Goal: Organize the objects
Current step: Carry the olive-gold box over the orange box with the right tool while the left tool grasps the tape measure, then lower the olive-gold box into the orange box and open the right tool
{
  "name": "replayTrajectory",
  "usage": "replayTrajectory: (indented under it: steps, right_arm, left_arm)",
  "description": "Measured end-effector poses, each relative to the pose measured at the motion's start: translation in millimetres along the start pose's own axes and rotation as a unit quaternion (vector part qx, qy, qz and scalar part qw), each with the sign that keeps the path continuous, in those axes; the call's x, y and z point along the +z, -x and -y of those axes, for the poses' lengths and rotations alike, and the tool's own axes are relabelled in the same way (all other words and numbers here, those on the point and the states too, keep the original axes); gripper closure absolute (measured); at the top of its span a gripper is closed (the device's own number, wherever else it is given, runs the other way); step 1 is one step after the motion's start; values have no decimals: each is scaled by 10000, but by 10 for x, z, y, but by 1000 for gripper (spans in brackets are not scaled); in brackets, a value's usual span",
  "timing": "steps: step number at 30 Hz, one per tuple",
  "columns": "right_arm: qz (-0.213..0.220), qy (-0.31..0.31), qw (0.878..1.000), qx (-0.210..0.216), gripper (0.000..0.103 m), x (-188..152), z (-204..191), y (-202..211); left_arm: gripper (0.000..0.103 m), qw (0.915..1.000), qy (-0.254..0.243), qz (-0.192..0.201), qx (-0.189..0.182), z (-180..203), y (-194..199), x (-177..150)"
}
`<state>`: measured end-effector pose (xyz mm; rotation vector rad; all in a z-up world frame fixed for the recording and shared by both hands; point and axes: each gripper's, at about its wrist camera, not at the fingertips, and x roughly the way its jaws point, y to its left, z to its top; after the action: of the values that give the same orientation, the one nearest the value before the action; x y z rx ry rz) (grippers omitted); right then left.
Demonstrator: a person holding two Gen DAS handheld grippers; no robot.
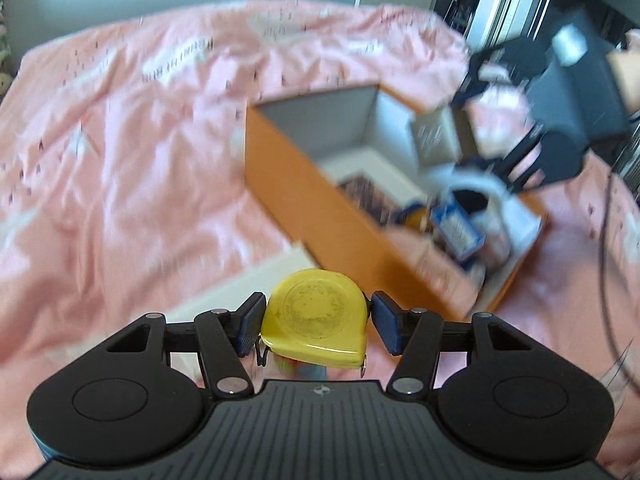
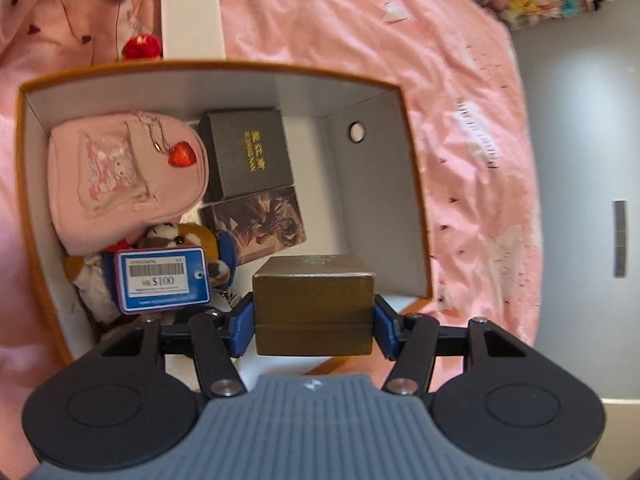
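Left wrist view: the left tongs (image 1: 316,326) clamp a yellow tape measure (image 1: 314,326) between the blue pads (image 1: 250,326).
Open room: wide pink bedspread (image 1: 120,160) ahead and to the left of the tongs, bare of loose things.
Edge: the near orange wall of the box (image 1: 320,208) stands ahead and to the right; a white lid (image 1: 248,284) lies just ahead of the tongs, beside that wall.
Other hand: the right tongs (image 1: 480,132) hang over the far right part of the box, blurred.

Right wrist view: the right tongs (image 2: 314,320) grip a brown-gold box (image 2: 314,304) by its two sides, over the near part of the open box (image 2: 376,184).
Open room: bare white floor ahead of the tongs, next to the right wall with its round hole (image 2: 356,132).
Contents, left: pink pouch (image 2: 124,176), plush toy (image 2: 192,240), blue price card (image 2: 162,280).
Contents, middle: black box (image 2: 248,152), patterned box (image 2: 256,224).
Edge: the bedspread ends at the right; grey floor (image 2: 580,160) beyond.
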<state>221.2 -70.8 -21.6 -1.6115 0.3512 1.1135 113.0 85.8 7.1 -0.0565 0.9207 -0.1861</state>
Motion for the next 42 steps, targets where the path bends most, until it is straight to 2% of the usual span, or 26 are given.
replayTrajectory:
  steps: [2, 8, 15, 20, 22, 26, 31, 33, 37, 42]
  right_arm:
    - [-97, -48, 9998, 177, 43, 10, 73, -145]
    - [-190, -892, 9904, 1039, 43, -13, 360, -535]
    - [-116, -1180, 9793, 1642, 43, -49, 493, -804]
    - [98, -1602, 9705, 1801, 43, -121, 633, -827]
    - [282, -2144, 9586, 1855, 43, -167, 744, -791]
    - [685, -3397, 9154, 2047, 43, -259, 884, -810]
    - [1104, -4176, 8724, 2286, 43, -281, 884, -921]
    - [1130, -4260, 8677, 2301, 43, -284, 863, -949]
    - [1033, -4203, 8716, 2302, 42, -315, 796, -962]
    - [604, -4280, 8679, 2449, 43, -343, 677, -1005]
  left_arm:
    - [37, 9999, -22, 156, -63, 19, 48, 140]
    - [37, 9992, -182, 331, -110, 79, 13, 438]
    - [37, 9986, -228, 404, -259, 173, -218, 710]
    - [36, 9983, -286, 360, -343, 225, -448, 898]
    - [36, 9983, -371, 346, -294, 227, -527, 965]
    - [37, 9978, -563, 305, -146, 208, -676, 1099]
    - [37, 9951, -972, 167, 12, 238, -865, 1211]
    - [36, 9934, -1138, 67, 87, 261, -945, 1230]
    - [37, 9881, -1525, -66, 195, 341, -1060, 1241]
    - [36, 9846, -1733, -165, 172, 405, -1143, 1237]
